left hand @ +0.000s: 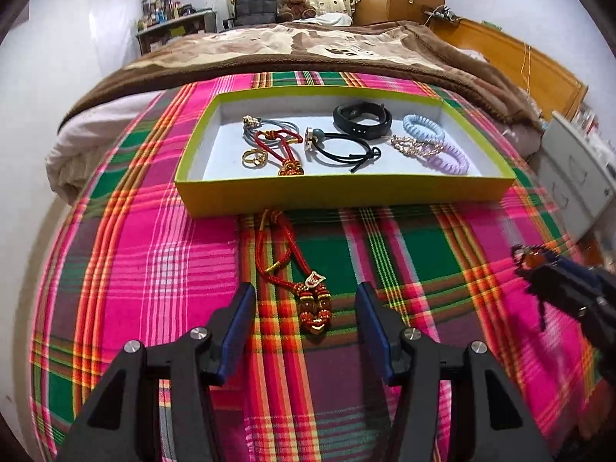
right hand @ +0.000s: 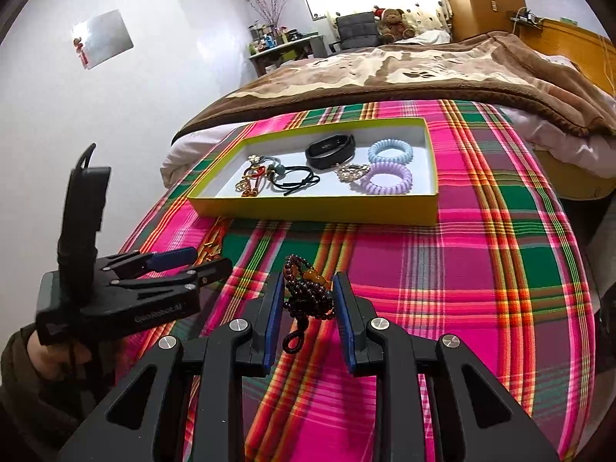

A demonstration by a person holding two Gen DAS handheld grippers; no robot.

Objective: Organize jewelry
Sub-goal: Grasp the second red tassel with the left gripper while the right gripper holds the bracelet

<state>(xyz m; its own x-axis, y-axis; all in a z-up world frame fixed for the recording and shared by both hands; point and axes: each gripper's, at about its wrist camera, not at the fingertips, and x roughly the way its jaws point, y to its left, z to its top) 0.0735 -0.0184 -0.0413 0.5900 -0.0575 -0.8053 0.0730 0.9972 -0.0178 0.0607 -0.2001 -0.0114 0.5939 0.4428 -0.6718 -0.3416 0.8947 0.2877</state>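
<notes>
A red cord necklace [left hand: 269, 254] with a gold and bead pendant [left hand: 315, 308] lies on the plaid cloth in front of the yellow-green box [left hand: 346, 192]. My left gripper [left hand: 306, 292] is open and straddles the pendant without touching it. My right gripper [right hand: 309, 283] is shut on a dark brown bead bracelet [right hand: 308, 296] with an amber piece, its tassel loop hanging below. In the left wrist view the right gripper [left hand: 531, 261] is blurred at the right edge. The left gripper [right hand: 208, 260] shows at the left of the right wrist view, held by a hand.
The box [right hand: 308, 211] holds a black band [right hand: 329, 150], blue [right hand: 389, 152] and purple coil ties [right hand: 385, 183], a gold chain, a black hair tie, rings and a red cord piece. A brown blanket [left hand: 308, 50] lies behind. The bed edge drops off left and right.
</notes>
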